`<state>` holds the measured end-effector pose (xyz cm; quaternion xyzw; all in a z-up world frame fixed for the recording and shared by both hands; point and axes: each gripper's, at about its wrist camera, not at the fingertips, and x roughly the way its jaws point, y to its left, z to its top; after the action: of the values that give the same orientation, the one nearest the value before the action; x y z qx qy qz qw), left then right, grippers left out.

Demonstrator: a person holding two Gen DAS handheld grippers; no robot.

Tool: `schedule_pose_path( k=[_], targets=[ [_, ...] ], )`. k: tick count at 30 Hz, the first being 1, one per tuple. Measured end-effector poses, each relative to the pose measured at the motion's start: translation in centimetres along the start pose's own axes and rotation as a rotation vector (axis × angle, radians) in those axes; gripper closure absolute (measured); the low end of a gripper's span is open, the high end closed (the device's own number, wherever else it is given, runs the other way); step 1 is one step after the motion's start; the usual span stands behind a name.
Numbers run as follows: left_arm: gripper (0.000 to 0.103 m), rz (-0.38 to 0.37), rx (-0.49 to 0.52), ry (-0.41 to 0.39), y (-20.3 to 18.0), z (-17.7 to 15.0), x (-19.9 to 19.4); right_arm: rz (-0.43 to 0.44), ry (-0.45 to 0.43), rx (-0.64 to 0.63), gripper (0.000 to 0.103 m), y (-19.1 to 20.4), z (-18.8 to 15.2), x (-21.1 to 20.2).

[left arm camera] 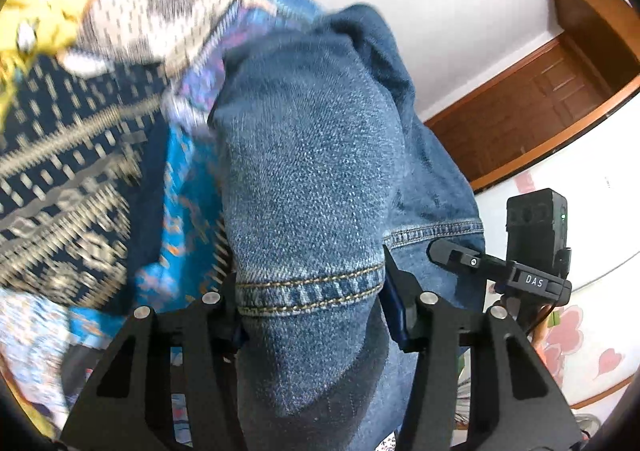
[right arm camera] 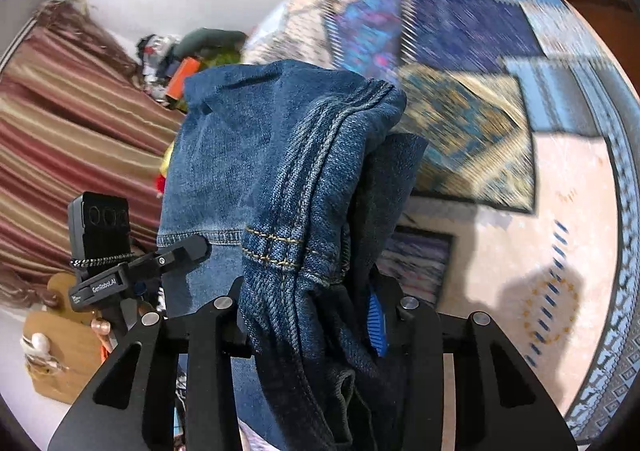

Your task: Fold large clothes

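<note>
Tools (left arm camera: 312,303) (right arm camera: 316,311) clamping jeans (left arm camera: 304,155) hem-first.

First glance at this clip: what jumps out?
Blue jeans fill the centre of both wrist views, the hemmed denim bunched between the fingers of the left gripper and the right gripper. Behind them lies blurred patterned blue fabric; a striped curtain hangs at the right view's left.

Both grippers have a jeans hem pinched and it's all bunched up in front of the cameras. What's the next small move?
Probably draw the two apart sideways, to spread the cloth. The left hand-held gripper and the right hand-held gripper are each shut on a stitched hem of the jeans, and the denim hangs crumpled, lifted clear of the patterned bedspread. It cannot fold flat like that.
</note>
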<state>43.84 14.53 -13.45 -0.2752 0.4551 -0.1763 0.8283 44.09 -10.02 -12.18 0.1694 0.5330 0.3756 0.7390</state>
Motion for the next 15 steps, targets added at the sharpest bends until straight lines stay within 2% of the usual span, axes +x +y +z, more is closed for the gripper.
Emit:
schedule_pose_path(
  k=[4, 8, 12, 15],
  targets=[
    [0.051, 0.018, 0.041, -0.084, 1.2, 2.1, -5.8, 0.024, -0.045, -0.064, 0.066, 4.3, 1.5, 0.4],
    [0.051, 0.049, 0.067, -0.152, 2.2, 4.0, -9.9, 0.056, -0.084, -0.116, 0.066, 8.2, 3.1, 1.6],
    [0.051, 0.090, 0.081, -0.195, 3.9, 5.6, -12.8, 0.082, -0.107, -0.151, 0.066, 10.7, 4.0, 3.2],
    [0.051, 0.120, 0.064, -0.214, 6.3, 6.8, -13.3, 0.101, -0.109, -0.152, 0.066, 11.8, 4.9, 5.7]
  ],
)
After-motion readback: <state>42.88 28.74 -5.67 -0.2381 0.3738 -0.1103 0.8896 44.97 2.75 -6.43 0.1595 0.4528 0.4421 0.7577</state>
